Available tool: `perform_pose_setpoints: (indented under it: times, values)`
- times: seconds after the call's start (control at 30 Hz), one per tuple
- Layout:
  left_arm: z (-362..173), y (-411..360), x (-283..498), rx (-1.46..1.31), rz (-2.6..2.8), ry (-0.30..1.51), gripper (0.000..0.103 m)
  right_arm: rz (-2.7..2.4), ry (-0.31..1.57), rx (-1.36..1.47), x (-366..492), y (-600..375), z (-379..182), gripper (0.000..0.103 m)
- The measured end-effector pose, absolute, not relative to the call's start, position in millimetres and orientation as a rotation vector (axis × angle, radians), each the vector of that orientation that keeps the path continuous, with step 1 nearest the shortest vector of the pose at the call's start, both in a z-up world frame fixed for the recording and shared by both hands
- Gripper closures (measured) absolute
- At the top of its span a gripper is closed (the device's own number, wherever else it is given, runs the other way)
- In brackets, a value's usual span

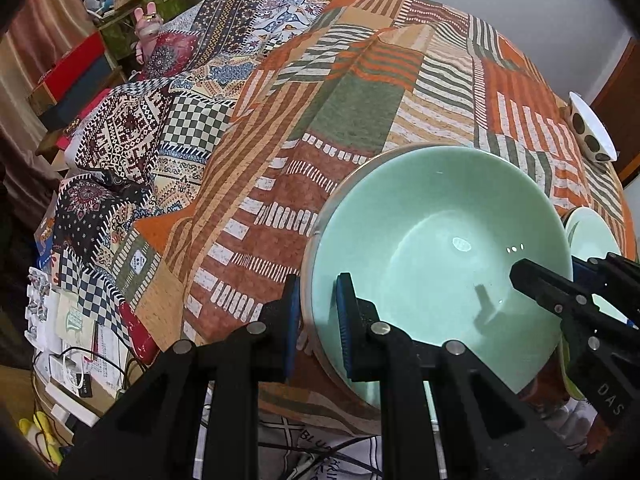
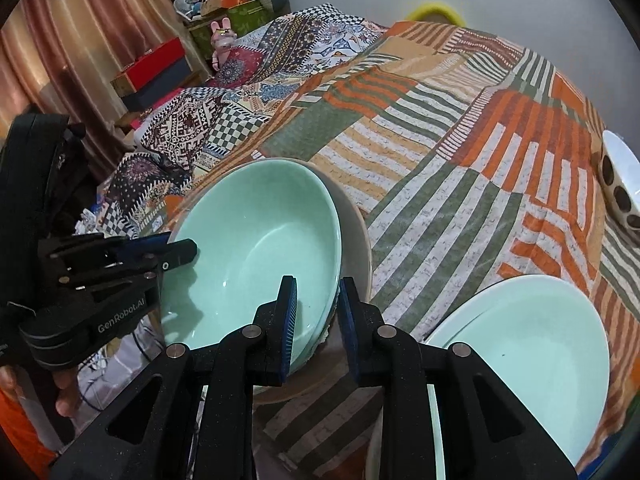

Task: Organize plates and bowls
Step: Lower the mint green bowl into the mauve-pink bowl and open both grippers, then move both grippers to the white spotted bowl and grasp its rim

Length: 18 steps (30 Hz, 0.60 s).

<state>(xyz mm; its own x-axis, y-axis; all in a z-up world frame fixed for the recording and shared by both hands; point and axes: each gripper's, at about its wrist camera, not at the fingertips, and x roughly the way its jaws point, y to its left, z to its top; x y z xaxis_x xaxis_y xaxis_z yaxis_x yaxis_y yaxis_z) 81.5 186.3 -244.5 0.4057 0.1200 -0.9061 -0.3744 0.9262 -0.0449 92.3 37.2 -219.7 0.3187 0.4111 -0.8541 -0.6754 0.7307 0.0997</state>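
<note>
- We see the left hand-held gripper clamped on the near-left rim of the green bowl, one blue pad outside the wall and one inside.
- The right hand-held gripper pinches the same bowl's opposite rim the same way — pads on either side of the wall, jaws nearly closed.
- In the right wrist view the left tool comes in from the left edge, a hand showing beneath it.
- The bowl sits tilted between the two tools, above the striped cloth that covers the desk. A beige outer wall shows around the green inside; whether that is a second bowl underneath we cannot tell.
- Just to the bowl's right lies a pale green plate, flat on the cloth, partly behind the right tool.
- Farther off, at the cloth's right edge, stands a white bowl with dark spots — well apart from the others.
- Beyond the striped cloth a patchwork quilt lies rumpled, with boxes and a pink rabbit toy behind.
</note>
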Motion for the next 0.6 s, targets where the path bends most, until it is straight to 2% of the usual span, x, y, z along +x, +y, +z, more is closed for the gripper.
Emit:
perform_pose_setpoints:
  times: [0.3, 0.47, 0.6]
  values:
    - [-214, 186, 79, -0.257, 0.326, 1.053, 0.086, 0.737, 1.015, -0.236, 96, 23, -207, 0.081]
    - [-179, 177, 82, -0.261, 0.291, 0.976, 0.086, 0.704, 0.926, -0.199, 101, 2, -178, 0.067]
    - [-159, 164, 91, -0.282, 0.221, 0.936, 0.085, 0.643, 0.882, -0.155, 113, -34, -161, 0.064]
